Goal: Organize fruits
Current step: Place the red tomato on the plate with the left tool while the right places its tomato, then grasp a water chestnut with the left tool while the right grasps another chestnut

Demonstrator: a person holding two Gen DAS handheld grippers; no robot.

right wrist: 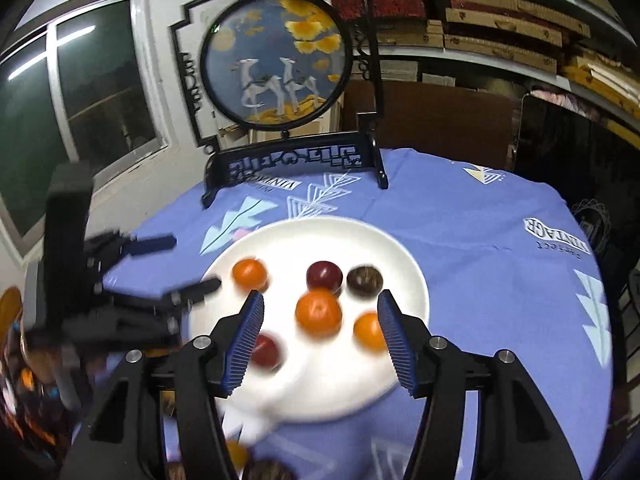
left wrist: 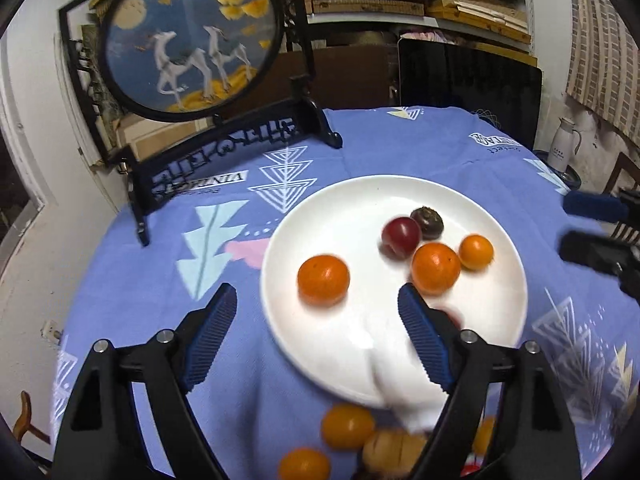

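Left gripper (left wrist: pixel 316 332): jaws spread wide, nothing between the pads; it hovers over the near left part of the plate.
Right gripper (right wrist: pixel 320 336): jaws spread wide, holding nothing; it hovers over the near half of the plate.
Plate (left wrist: pixel 352 208): one, white, round, lying on the tablecloth near the table's middle.
Fruits on plate, total: six, counted in the right wrist view.
Orange fruits on plate: three. One lone orange (left wrist: pixel 323 280) lies by itself at the left side; one large orange (right wrist: pixel 318 312) lies near the middle; one small orange (right wrist: pixel 369 332) lies to the right, partly behind the right gripper's pad.
Red fruits on plate: two. One dark red fruit (right wrist: pixel 324 276) sits just behind the large orange; a second red fruit (right wrist: pixel 266 352) lies at the near left, blurred.
Brown fruit (right wrist: pixel 365 280): one, round, dark, just beside the dark red fruit on its right.
Fruits off plate: at least three on the cloth at the near edge in the left wrist view; two yellow-orange fruits (left wrist: pixel 347 426) and one pale tan fruit (left wrist: pixel 394 452). Further pieces there are too blurred or hidden to count.
Tablecloth (left wrist: pixel 400 148): one, blue, printed with triangles and lettering.
Round screen ornament (right wrist: pixel 276 60): one, in a black stand, upright at the far table edge.
White jug (left wrist: pixel 563 148): one, well apart from the table, at right.
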